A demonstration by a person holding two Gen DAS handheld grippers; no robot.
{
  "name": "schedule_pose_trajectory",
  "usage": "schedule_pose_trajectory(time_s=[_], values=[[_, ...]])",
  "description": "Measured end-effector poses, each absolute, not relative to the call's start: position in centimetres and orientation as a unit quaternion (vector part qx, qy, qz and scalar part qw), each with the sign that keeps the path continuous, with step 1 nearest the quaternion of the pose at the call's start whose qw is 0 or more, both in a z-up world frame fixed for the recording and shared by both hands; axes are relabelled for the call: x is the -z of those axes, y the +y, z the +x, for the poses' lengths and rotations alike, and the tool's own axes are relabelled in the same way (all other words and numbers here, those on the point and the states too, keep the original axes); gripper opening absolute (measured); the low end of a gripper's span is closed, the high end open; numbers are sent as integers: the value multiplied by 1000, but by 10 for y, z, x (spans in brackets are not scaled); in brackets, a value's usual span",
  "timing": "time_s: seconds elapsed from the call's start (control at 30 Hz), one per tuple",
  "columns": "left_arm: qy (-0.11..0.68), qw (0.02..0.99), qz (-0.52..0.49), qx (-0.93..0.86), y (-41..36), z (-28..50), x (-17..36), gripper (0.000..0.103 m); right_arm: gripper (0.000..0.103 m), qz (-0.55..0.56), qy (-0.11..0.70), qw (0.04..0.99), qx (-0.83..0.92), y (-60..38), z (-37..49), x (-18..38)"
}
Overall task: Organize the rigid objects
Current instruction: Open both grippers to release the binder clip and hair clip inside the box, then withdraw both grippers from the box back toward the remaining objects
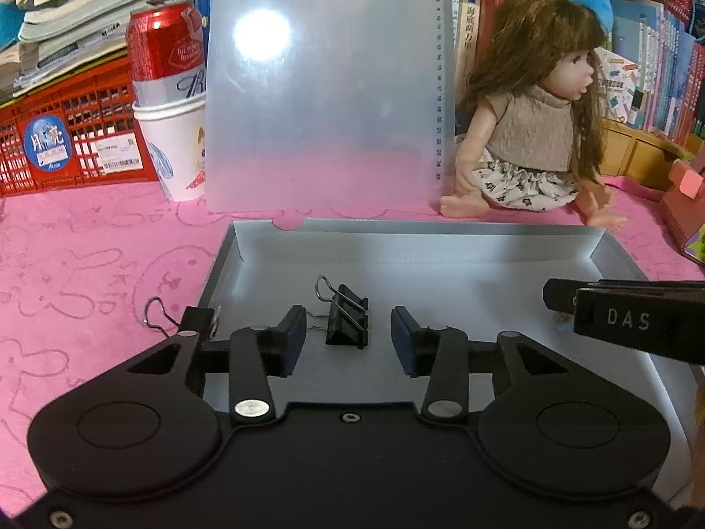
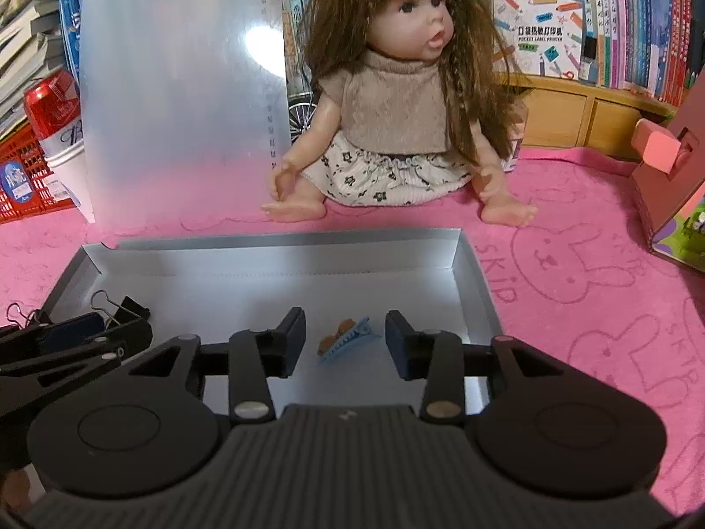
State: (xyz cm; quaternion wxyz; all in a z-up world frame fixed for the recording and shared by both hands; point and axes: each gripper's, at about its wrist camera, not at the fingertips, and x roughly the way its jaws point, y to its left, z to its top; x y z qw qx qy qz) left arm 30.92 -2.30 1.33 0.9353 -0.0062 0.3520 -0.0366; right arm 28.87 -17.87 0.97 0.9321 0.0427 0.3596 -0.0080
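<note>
Two grippers hung spread over the grey box (image 2: 478, 282): the left gripper (image 1: 348, 339) around a black binder clip (image 1: 346, 319), the right gripper (image 2: 345, 338) around a blue hair clip (image 2: 346, 339), both lying loose inside. Withdrawing carelessly risked a pad dragging either back out.

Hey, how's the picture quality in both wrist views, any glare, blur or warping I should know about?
Left wrist: a round white glare spot on the upright lid; sharp on the binder clip; fisheye bends the box rim and darkens the corners. Right wrist: the same lamp glare on the lid, softer; the hair clip is clear; the mat curves toward the edges.
</note>
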Motion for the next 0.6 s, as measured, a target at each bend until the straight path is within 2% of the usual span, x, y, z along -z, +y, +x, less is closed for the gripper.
schedule_pose_trajectory(time_s=[0.23, 0.6], values=[[337, 940, -13, 47, -20, 288, -31, 55, 73, 44, 343, 938, 0, -184, 268, -25], [302, 950, -14, 84, -20, 231, -59, 57, 84, 28, 305, 951, -29, -191, 214, -52]])
